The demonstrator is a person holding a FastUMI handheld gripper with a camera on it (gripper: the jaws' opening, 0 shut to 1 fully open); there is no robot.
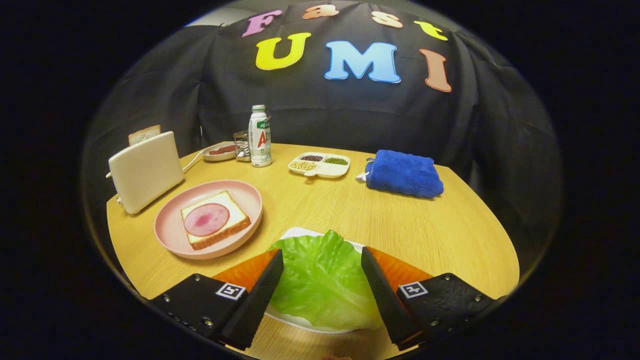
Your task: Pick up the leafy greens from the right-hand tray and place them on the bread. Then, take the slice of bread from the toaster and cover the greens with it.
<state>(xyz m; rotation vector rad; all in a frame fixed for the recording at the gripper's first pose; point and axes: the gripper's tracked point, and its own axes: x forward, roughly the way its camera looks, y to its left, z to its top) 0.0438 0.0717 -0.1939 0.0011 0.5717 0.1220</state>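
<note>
A green lettuce leaf (322,282) lies on a white tray (300,233) right between my fingers. My gripper (322,257) is open, one finger on each side of the leaf and not pressing on it. To the left, beyond the fingers, a pink plate (172,235) holds a slice of bread (216,220) topped with a round of ham (206,219). Behind the plate stands a cream toaster (146,171) with a second slice of bread (144,134) sticking up out of its slot.
At the table's back stand a white bottle (260,136), a small glass jar (241,145), a little dish (218,151) and a divided dish of beans (320,165). A folded blue towel (404,173) lies at the back right. The round wooden table (425,230) drops off close behind them.
</note>
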